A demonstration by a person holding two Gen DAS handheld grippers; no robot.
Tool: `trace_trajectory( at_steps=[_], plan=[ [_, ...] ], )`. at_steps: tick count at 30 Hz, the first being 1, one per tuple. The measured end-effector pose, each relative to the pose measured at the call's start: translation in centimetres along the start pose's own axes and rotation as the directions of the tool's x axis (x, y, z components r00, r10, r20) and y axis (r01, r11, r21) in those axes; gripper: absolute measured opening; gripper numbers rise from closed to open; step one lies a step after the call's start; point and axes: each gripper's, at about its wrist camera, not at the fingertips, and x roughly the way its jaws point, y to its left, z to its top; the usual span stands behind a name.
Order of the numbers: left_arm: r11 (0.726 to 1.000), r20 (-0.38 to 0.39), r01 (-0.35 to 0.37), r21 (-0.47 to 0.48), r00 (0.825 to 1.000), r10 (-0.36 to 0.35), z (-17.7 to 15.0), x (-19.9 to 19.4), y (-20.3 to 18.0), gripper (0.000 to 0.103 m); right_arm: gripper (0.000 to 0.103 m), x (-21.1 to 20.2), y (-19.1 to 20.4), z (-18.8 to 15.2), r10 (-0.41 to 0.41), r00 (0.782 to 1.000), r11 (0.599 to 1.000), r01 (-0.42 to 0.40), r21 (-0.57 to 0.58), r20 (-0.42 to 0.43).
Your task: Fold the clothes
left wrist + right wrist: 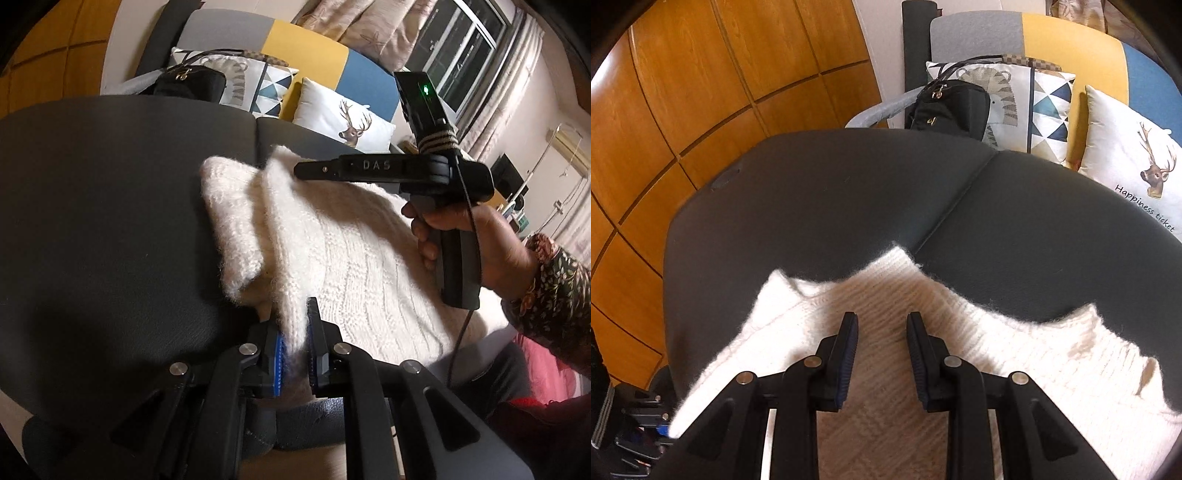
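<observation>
Dark tabletop before cushioned sofa, left hand-held gripper clamped on sweater edge, right hand-held gripper parted, empty, over sweater.

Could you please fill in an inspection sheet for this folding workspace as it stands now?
Surface: dark grey cushion, a seam running across it.
Job's things: white knit sweater lying on the cushion, partly folded.
Clutter: black handbag and deer pillow behind the cushion.
Grippers: left gripper shut on a sweater edge; right gripper open above the knit, holding nothing.
Cables: black cable hanging from the right gripper's handle.
Surroundings: wooden panels, window with curtains.
</observation>
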Motion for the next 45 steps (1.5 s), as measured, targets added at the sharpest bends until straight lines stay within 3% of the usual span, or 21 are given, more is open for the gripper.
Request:
trace_trajectory(
  at_steps=[12, 20, 29, 32, 35, 41, 45],
  plan=[
    [0.999, -0.067, 0.037, -0.023, 0.997, -0.038, -0.5, 0.5, 0.6, 0.01, 0.027, 1.2, 0.5, 0.0, -0.012, 1.0, 1.0, 0.012, -0.028, 0.016],
    [0.999, -0.113, 0.035, 0.017, 0.993, -0.033, -0.6, 1.3, 0.0, 0.01, 0.029, 2.0, 1.3, 0.0, -0.035, 0.999, 0.997, 0.036, -0.065, 0.011],
    [0.996, -0.06, 0.092, -0.009, 0.994, -0.092, 0.2, 0.2, 0.1, 0.011, 0.029, 1.7, 1.3, 0.4, -0.028, 1.0, 0.998, 0.028, -0.049, 0.002],
    [0.995, -0.061, 0.1, -0.008, 0.993, -0.1, 0.7, 0.5, -0.3, 0.012, 0.029, 0.5, 2.0, 0.8, 0.035, 0.999, 0.998, -0.034, -0.051, 0.023],
    [0.995, -0.071, 0.095, -0.009, 0.993, -0.095, 0.8, 0.9, -0.3, 0.012, 0.029, 0.5, 3.0, 1.5, 0.054, 0.998, 0.995, -0.054, -0.08, -0.011],
    [0.993, -0.069, 0.099, -0.065, 0.992, -0.104, -0.4, 1.3, 0.5, 0.013, 0.029, 3.4, 4.0, 2.7, -0.028, 0.989, 0.996, 0.016, -0.084, -0.144],
    [0.988, -0.066, 0.125, -0.094, 0.989, -0.131, -0.2, 1.5, 0.9, 0.013, 0.029, 4.3, 4.7, 2.3, -0.057, 0.991, 0.992, 0.043, -0.115, -0.124]
  ],
)
